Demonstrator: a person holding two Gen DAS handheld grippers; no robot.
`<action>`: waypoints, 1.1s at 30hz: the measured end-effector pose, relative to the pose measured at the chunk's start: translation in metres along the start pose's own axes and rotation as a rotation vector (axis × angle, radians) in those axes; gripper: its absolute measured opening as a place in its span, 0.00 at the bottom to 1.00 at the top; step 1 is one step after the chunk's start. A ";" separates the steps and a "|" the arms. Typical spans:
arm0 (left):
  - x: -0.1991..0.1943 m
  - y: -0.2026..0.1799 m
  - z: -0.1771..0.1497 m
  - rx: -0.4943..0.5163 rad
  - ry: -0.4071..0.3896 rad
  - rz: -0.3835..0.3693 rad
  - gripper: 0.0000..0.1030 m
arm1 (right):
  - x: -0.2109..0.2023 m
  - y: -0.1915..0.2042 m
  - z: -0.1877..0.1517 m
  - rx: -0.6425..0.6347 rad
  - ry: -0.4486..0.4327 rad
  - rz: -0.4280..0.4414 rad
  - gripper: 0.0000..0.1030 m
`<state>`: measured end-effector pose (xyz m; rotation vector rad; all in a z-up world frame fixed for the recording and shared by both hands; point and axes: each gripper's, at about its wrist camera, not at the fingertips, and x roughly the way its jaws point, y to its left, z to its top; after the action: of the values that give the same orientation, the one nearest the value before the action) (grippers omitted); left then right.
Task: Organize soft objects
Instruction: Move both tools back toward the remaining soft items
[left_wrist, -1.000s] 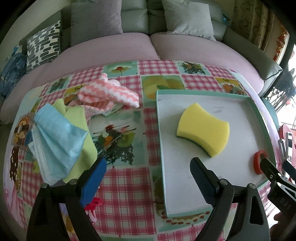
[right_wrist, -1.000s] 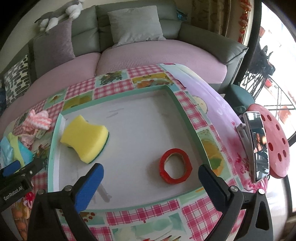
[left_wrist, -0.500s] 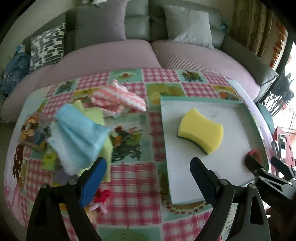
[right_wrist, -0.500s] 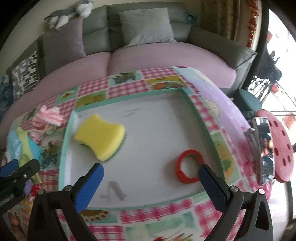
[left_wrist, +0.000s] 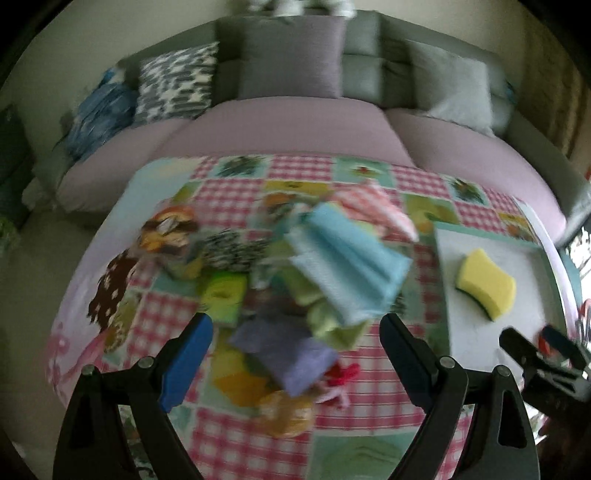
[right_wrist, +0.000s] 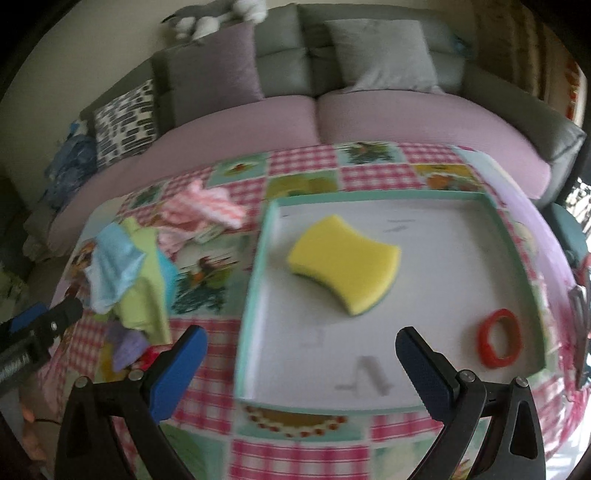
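**Both sets of fingers spread wide above the cloths and the tray**

Fingers (left_wrist: 184, 363) of the left gripper (left_wrist: 295, 354) stand far apart with nothing between them, angled down over the heap of soft things on the left half of the surface (left_wrist: 236, 192). Under them lies a purple cloth (left_wrist: 284, 354); just beyond it a light blue face mask (left_wrist: 351, 258) rests on top of a yellow-green cloth (left_wrist: 332, 325). A pink-and-white striped cloth (left_wrist: 373, 206) lies at the far side of the heap, near the sofa (left_wrist: 295, 125). A small red thing (left_wrist: 343, 371) sits beside the purple cloth, too blurred to name. This view is smeared, so the finer folds cannot be told.

The right gripper (right_wrist: 299, 365) hangs over the near edge of the tray (right_wrist: 258, 258), its blue-padded fingers (right_wrist: 177, 373) likewise wide apart and empty. Inside the tray a yellow sponge (right_wrist: 343, 258) with a dark green underside lies toward the middle, and a red tape roll (right_wrist: 498, 338) lies in the near right corner, well apart from the sponge. The tray has a teal rim and a white floor, and it sits on the checked, fruit-printed cloth that covers the surface.

From the right view the left gripper shows at the left edge, beside the pile; from the left view the right gripper shows at the right edge, by the tray's near corner.
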<state>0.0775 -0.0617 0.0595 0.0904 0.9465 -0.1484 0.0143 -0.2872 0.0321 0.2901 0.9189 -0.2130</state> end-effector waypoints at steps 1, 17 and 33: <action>0.001 0.009 0.000 -0.023 0.002 0.004 0.89 | 0.001 0.004 -0.001 -0.005 0.003 0.007 1.00; 0.042 0.068 -0.037 -0.155 0.141 -0.005 0.89 | 0.035 0.087 -0.023 -0.128 0.115 0.132 1.00; 0.075 0.075 -0.074 -0.185 0.289 -0.049 0.89 | 0.072 0.101 -0.052 -0.164 0.251 0.108 1.00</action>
<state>0.0740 0.0167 -0.0432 -0.0845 1.2468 -0.0940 0.0484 -0.1791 -0.0397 0.2167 1.1589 -0.0006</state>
